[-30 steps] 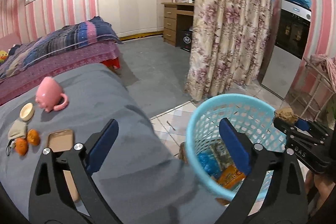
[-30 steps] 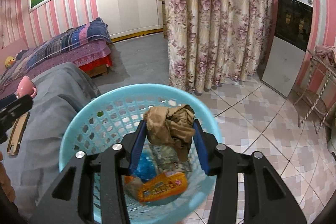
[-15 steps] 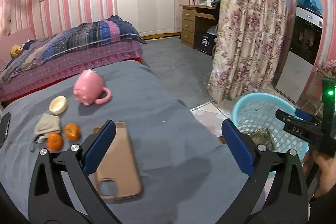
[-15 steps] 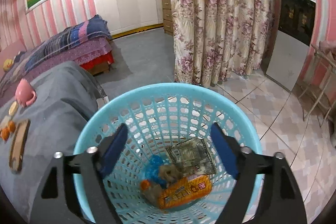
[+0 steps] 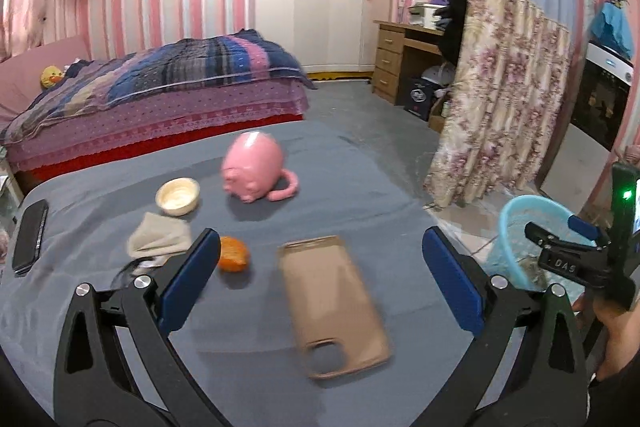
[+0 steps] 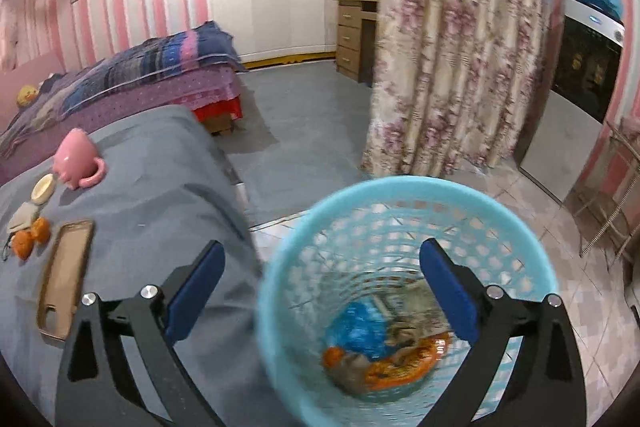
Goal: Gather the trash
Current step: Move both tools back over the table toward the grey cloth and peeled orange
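My right hand-held gripper (image 6: 322, 281) hangs over the round, pale blue plastic basket (image 6: 400, 187). Its blue-padded jaws have just been opening and now stand wide apart with nothing between them. Through the lattice wall and the open mouth I see the trash (image 6: 384, 351) at the bottom: a crumpled blue wrapper, a glossy orange packet and some brownish paper, blurred together.

My left hand-held gripper (image 5: 320, 255) is spread too, empty, above the grey cloth-covered tabletop (image 5: 360, 167). Under it lies one flat tan phone case (image 5: 332, 303) with a camera cut-out. Beyond it are one smooth pink mug (image 5: 254, 173) lying on its side, one small cream bowl (image 5: 178, 195) and one soft folded beige cloth (image 5: 160, 237).

The left view shows only one orange fruit (image 5: 233, 254), beside my left pad; the right view shows two. Only the left view catches the black phone (image 5: 30, 235) at the tabletop's edge, and my right hand (image 5: 612, 323) on its hand-held gripper beside the basket.
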